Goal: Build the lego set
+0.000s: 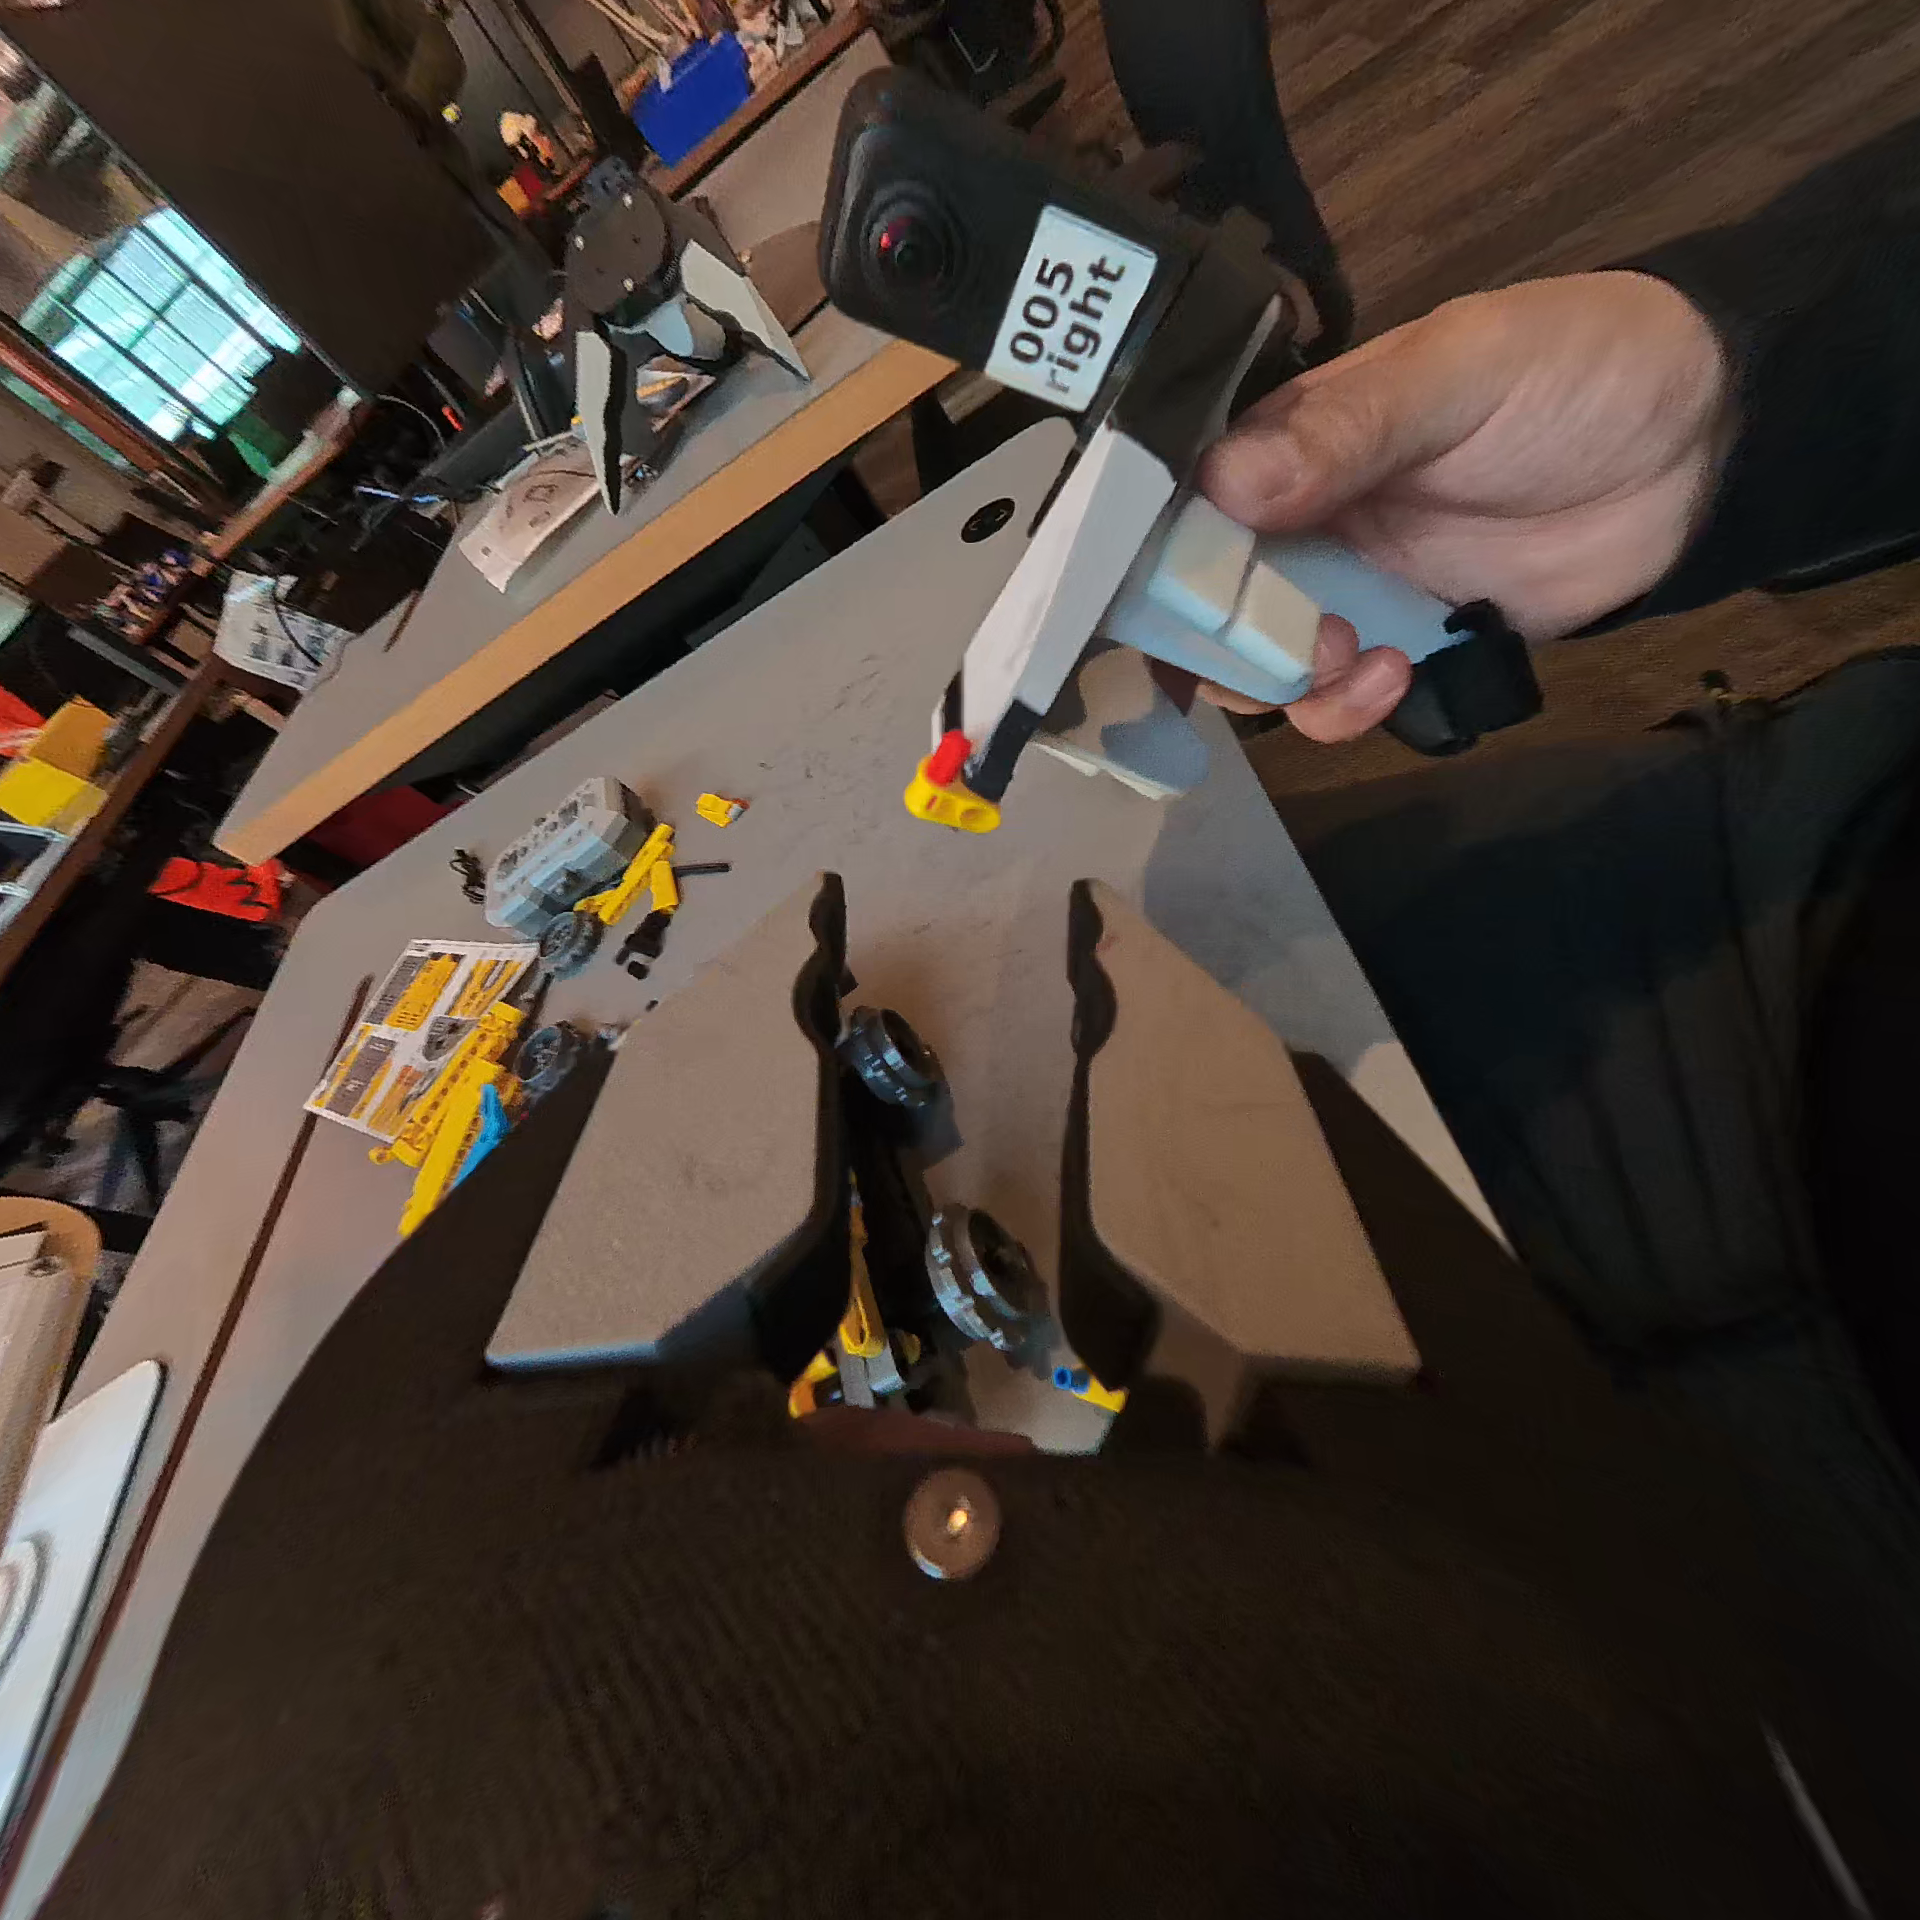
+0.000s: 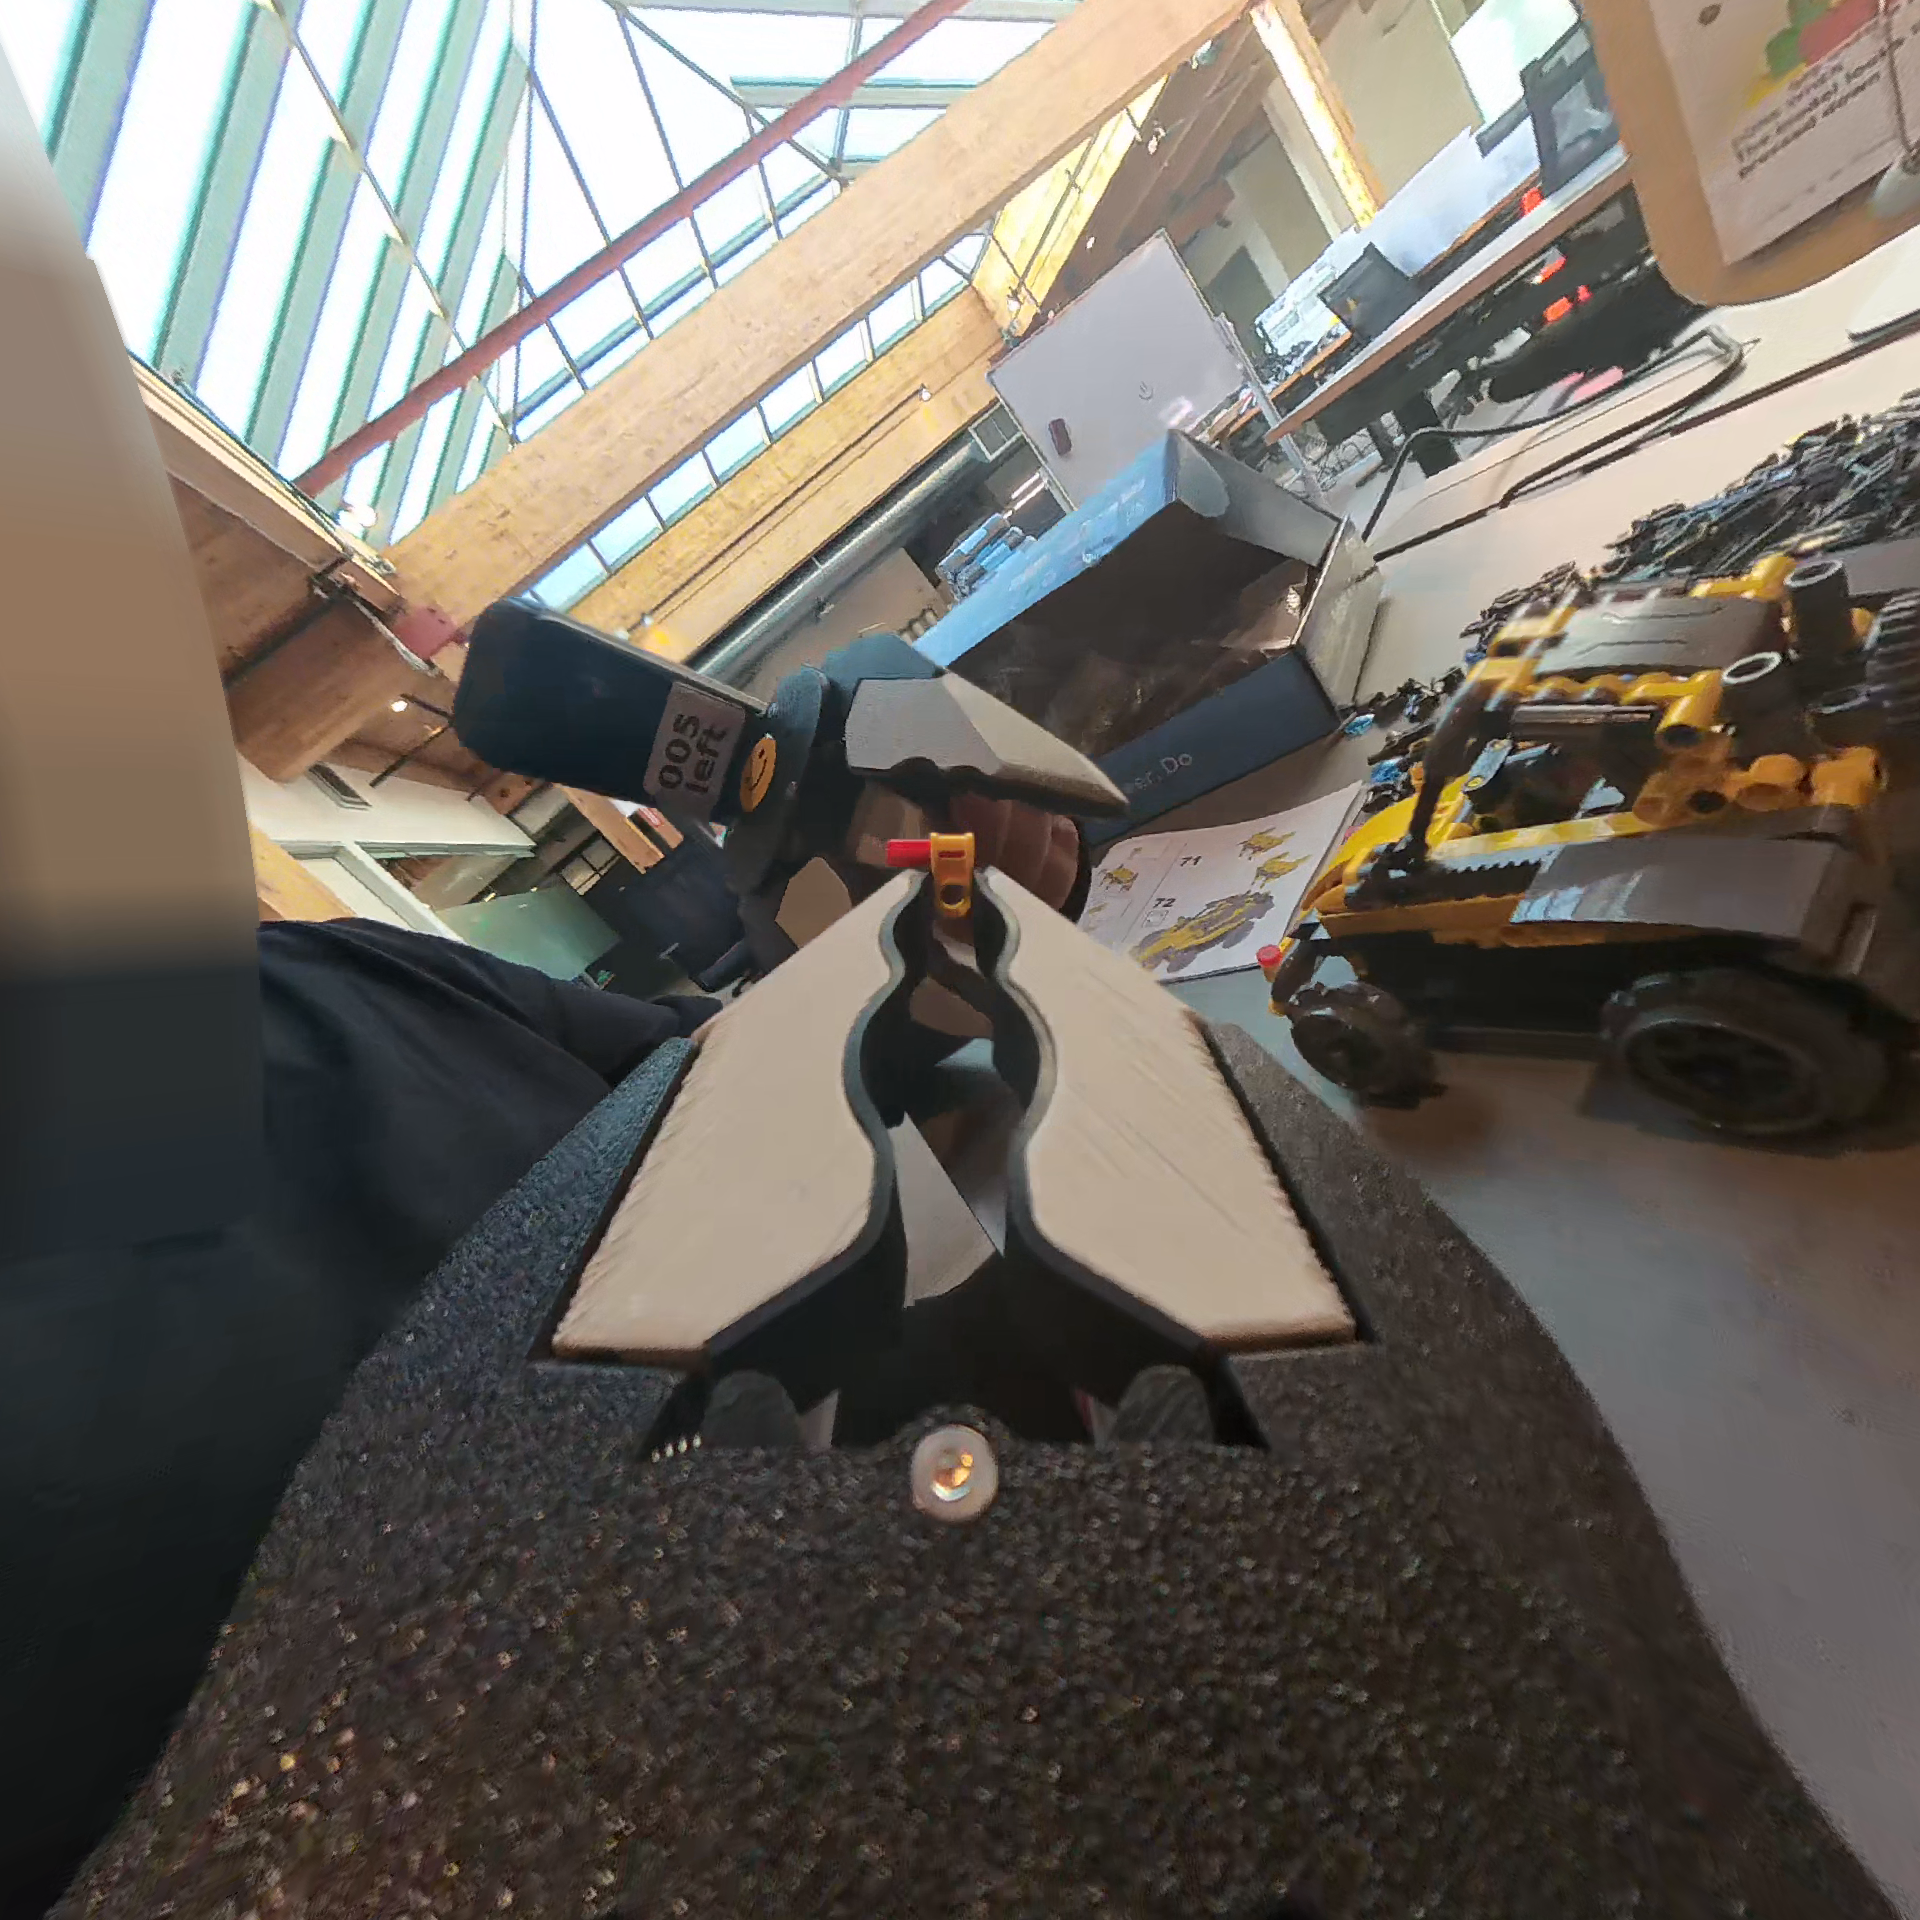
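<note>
Because the right gripper pinched the small yellow connector only with the very tips of its fingers, I judged that the piece could turn or drop if the grasp loosened. In the left wrist view it hung just above the grey tabletop, near the edge beside the person, whose hand held the handle. The left gripper had its fingers wide apart with a wheeled assembly between them; I cannot tell if it was pinched or only resting there. Near the opposite edge lay an instruction booklet, a grey block and loose yellow parts. The tabletop was smooth and hard, so I think a fallen piece could bounce off that near edge.

In the right wrist view, the right gripper was clenched on the connector, whose red pin pointed sideways. A yellow truck model stood on the tabletop, with a heap of dark pieces and an open dark box behind. Above were wooden beams and a glass roof.
</note>
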{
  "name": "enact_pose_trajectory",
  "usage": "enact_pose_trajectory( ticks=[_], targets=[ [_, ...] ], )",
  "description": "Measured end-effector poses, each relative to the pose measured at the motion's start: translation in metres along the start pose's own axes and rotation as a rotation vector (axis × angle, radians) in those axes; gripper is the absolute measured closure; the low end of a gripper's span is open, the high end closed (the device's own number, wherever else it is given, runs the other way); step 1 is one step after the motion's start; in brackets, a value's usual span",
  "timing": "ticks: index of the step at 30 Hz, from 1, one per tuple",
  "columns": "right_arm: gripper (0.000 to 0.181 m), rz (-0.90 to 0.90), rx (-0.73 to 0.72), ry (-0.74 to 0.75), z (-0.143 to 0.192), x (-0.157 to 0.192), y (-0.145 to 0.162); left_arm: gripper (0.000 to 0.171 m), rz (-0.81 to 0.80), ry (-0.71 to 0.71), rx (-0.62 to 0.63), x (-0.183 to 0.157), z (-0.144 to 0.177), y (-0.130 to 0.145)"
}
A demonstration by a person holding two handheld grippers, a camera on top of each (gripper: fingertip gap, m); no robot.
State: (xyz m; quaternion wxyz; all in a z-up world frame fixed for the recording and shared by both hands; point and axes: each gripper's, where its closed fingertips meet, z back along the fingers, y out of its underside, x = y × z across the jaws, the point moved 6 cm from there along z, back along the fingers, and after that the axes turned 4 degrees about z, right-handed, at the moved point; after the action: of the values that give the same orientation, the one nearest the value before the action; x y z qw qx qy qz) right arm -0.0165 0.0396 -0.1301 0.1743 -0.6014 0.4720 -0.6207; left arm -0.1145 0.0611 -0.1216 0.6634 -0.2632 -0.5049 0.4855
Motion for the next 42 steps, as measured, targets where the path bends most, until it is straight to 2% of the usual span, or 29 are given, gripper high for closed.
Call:
enact_pose_trajectory(
  ticks=[5, 11, 15, 21, 24, 31, 37, 42],
  targets=[
    [0.174, -0.089, 0.028, -0.026, -0.006, -0.009, 0.012, 0.147, -0.105, -0.066, 0.0, -0.002, 0.002, 0.005],
    [0.174, -0.15, 0.039, -0.035, -0.009, -0.014, 0.021, 0.159, -0.18, -0.06, -0.004, -0.011, 0.001, 0.006],
    [0.174, -0.147, 0.07, -0.016, -0.008, -0.016, 0.025, 0.159, -0.222, -0.054, 0.026, -0.014, 0.0, 0.01],
    [0.173, -0.036, 0.28, 0.053, -0.009, -0.01, 0.031, 0.159, -0.225, 0.067, 0.044, -0.026, 0.002, 0.016],
    [0.172, 0.027, 0.368, 0.113, -0.01, -0.008, 0.032, 0.159, -0.247, 0.076, 0.067, -0.029, 0.001, 0.019],
    [0.172, -0.092, 0.293, 0.055, -0.008, -0.011, 0.037, 0.159, -0.202, 0.109, 0.062, -0.03, 0.0, 0.019],
    [0.173, -0.069, 0.291, 0.068, -0.005, -0.012, 0.042, 0.158, -0.204, 0.122, 0.072, -0.033, -0.003, 0.022],
    [0.174, -0.043, 0.243, 0.059, -0.005, -0.01, 0.034, 0.158, -0.145, 0.092, 0.021, -0.027, -0.003, 0.015]
  ],
)
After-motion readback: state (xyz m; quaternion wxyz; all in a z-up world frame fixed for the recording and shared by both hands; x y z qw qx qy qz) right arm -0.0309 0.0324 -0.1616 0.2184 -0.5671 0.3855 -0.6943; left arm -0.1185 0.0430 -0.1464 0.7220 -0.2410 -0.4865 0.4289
